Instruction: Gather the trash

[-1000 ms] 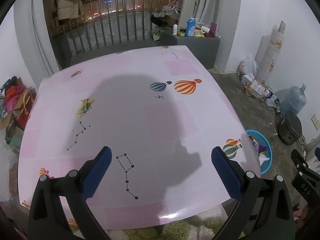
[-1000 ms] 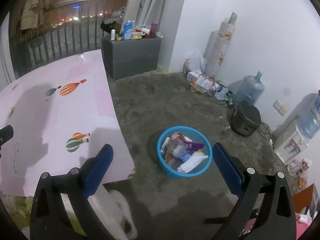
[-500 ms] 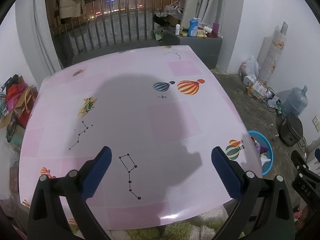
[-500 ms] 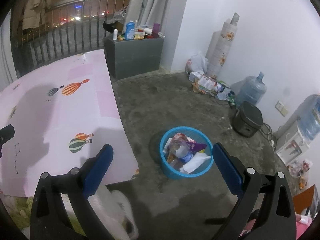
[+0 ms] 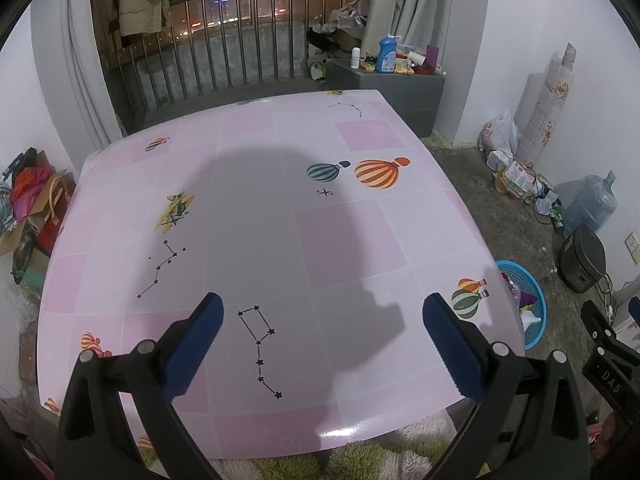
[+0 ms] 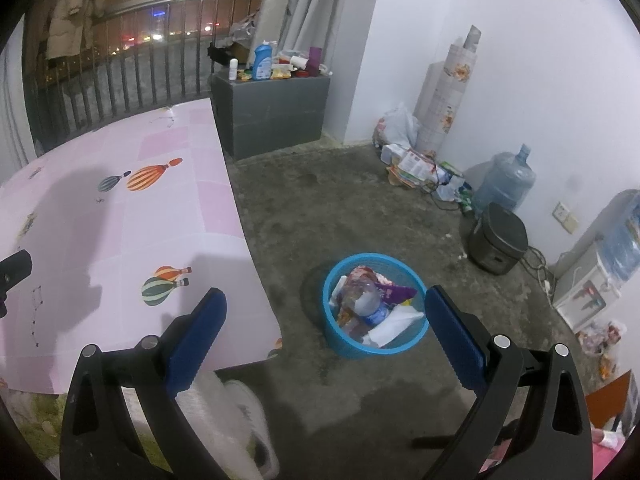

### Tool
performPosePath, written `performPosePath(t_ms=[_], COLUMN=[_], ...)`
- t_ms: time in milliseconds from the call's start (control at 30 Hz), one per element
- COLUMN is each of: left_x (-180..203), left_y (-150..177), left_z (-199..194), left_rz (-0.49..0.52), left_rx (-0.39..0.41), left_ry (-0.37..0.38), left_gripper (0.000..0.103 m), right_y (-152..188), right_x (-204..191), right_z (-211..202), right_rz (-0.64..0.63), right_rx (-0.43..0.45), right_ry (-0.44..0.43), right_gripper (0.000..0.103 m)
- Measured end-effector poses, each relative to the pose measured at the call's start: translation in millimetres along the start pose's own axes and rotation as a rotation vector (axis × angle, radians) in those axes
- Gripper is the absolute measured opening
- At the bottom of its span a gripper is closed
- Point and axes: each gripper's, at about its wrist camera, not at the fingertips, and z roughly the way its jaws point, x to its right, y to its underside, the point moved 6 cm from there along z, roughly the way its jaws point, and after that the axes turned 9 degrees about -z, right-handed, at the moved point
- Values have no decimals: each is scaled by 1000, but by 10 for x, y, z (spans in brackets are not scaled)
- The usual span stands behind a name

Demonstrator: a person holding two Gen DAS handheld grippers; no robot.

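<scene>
Left gripper (image 5: 322,336) jaws spread wide, nothing held, hovering over the near part of the pink balloon-print tabletop (image 5: 332,240); right gripper (image 6: 326,330) jaws also wide apart and holding nothing, over the concrete floor (image 6: 340,200) just off the tabletop's right edge. Between the right jaws sits the blue basket (image 6: 416,280) on the floor beside the tabletop, filled with trash (image 6: 370,302) incl. a plastic bottle and wrappers; a water jug (image 6: 504,184) stands by the wall farther right

Pink balloon-print table (image 5: 256,208), bare concrete floor (image 6: 360,208), white walls (image 6: 520,40), night-dark balcony railing (image 5: 224,40).
</scene>
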Motion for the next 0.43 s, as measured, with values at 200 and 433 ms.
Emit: performPosePath(t_ms=[200, 433], left_x=[3, 28], left_y=[10, 45], left_z=[10, 5], left_rz=[-3, -8], left_rx=[-1, -14], left_ry=[3, 5], left_gripper=[98, 98], right_y=[0, 0], right_x=[0, 1], right_z=[-1, -1], right_rz=[2, 1], right_rx=[0, 0], right_ry=[2, 1], right_gripper=[95, 95])
